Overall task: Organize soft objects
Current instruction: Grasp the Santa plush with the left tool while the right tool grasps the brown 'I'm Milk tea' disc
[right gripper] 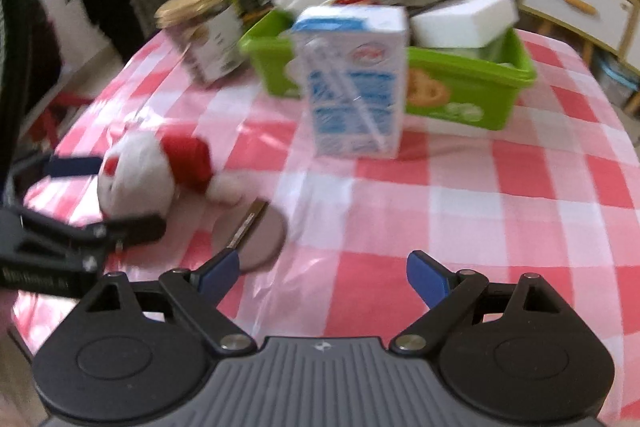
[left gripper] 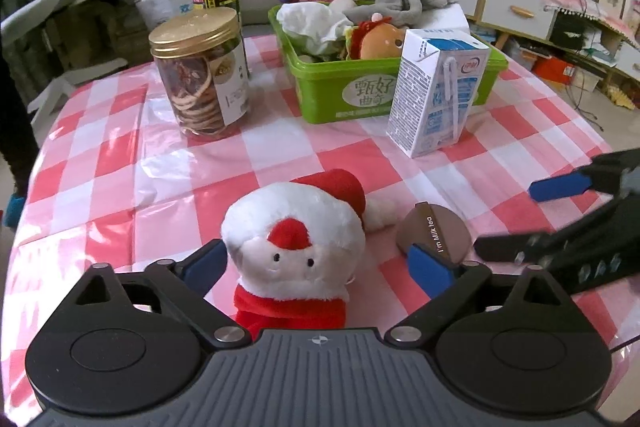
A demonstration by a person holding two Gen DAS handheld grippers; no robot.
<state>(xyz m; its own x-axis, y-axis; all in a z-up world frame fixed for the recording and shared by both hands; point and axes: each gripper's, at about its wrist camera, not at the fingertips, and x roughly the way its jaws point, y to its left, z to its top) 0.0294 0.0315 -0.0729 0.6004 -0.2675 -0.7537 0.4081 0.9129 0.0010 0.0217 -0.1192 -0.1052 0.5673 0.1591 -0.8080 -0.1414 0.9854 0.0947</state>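
A Santa plush point(left gripper: 296, 247) with a red hat lies on the checked tablecloth, between the open fingers of my left gripper point(left gripper: 316, 267); the fingers stand beside it, apart from its sides. The plush also shows in the right wrist view point(right gripper: 140, 171), blurred. A green bin point(left gripper: 340, 87) behind it holds a burger plush point(left gripper: 376, 39), a white cloth, a grey cloth and a white rabbit toy. My right gripper point(right gripper: 322, 277) is open and empty over the cloth; it also shows at the right edge of the left wrist view point(left gripper: 532, 215).
A milk carton point(left gripper: 436, 87) stands in front of the bin. A gold-lidded jar point(left gripper: 200, 71) and a tin stand at the left. A brown round disc point(left gripper: 436, 231) lies right of the plush. A white sponge block point(right gripper: 464, 19) sits in the bin.
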